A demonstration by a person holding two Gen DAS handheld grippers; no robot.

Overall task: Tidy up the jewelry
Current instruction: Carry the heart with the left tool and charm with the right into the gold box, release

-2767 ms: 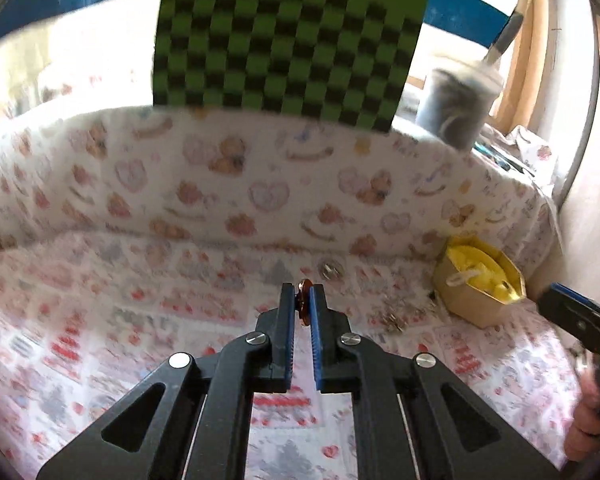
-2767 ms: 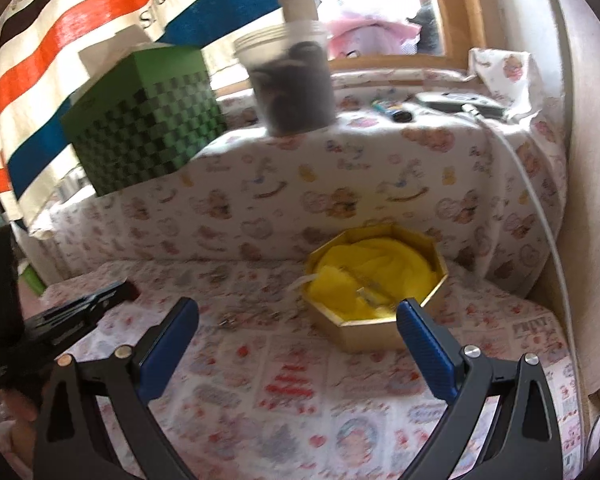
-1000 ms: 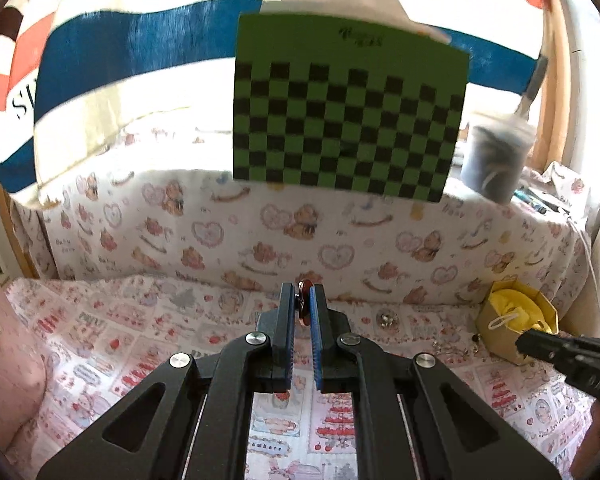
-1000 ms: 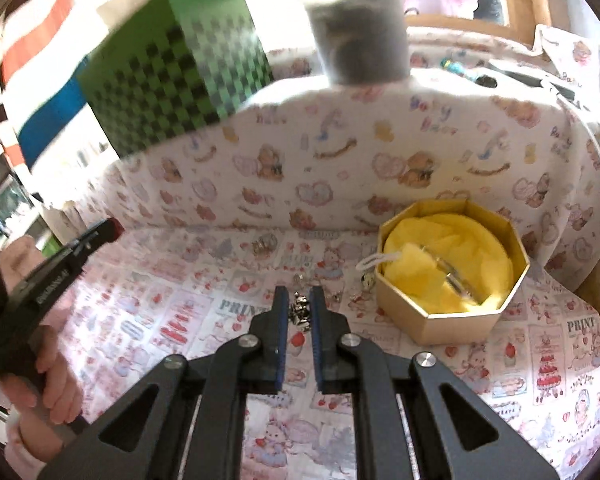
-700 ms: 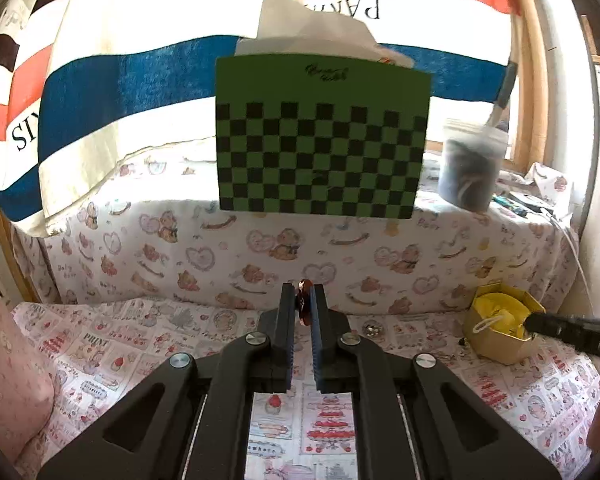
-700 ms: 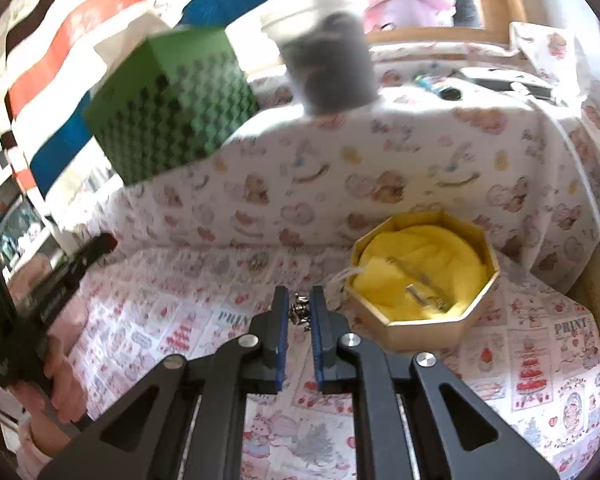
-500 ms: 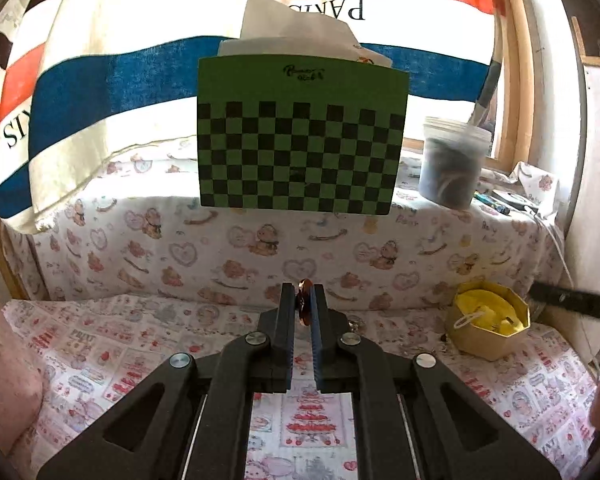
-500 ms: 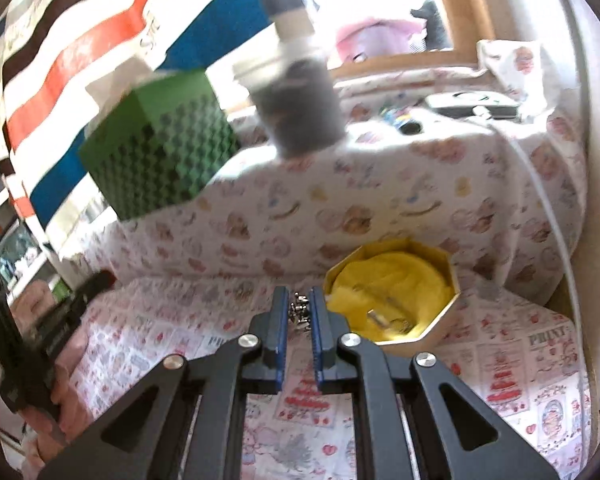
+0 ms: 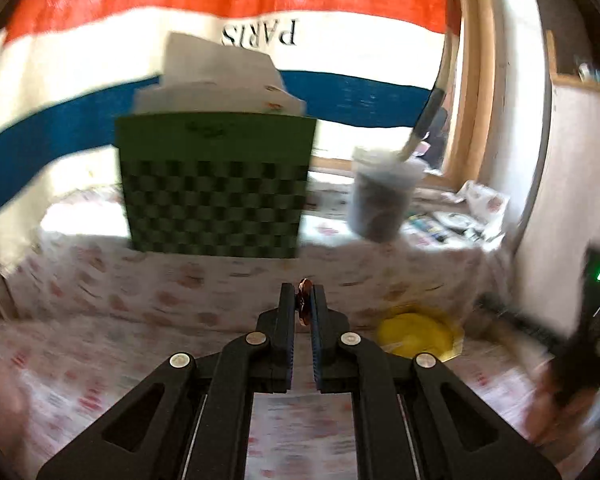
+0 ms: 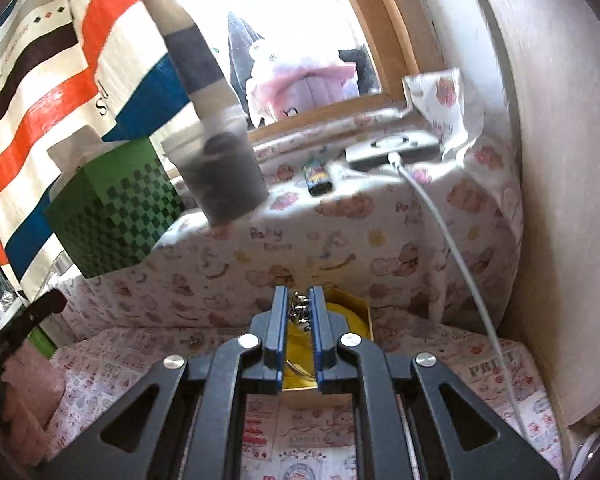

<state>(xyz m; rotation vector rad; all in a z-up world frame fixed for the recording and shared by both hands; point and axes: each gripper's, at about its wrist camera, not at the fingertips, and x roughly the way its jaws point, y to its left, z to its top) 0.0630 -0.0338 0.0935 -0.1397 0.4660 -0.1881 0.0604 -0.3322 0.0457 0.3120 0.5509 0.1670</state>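
Left gripper (image 9: 303,300) is pinching a copper-coloured jewelry piece (image 9: 304,294) above the patterned cloth (image 9: 100,360) | right gripper (image 10: 299,306) is clenching a silver jewelry piece (image 10: 299,307) over the yellow-lined box (image 10: 350,312)

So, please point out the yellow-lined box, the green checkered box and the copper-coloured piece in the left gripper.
yellow-lined box (image 9: 418,334), left wrist view, on its yellow lining.
green checkered box (image 9: 214,196), left wrist view, front face.
copper-coloured piece (image 9: 305,298), left wrist view, the part showing between the fingertips.

My right gripper (image 10: 300,312) pinches a small silver trinket (image 10: 298,309) over the yellow-lined box (image 10: 350,314); a green checked box (image 10: 116,212) sits up left.
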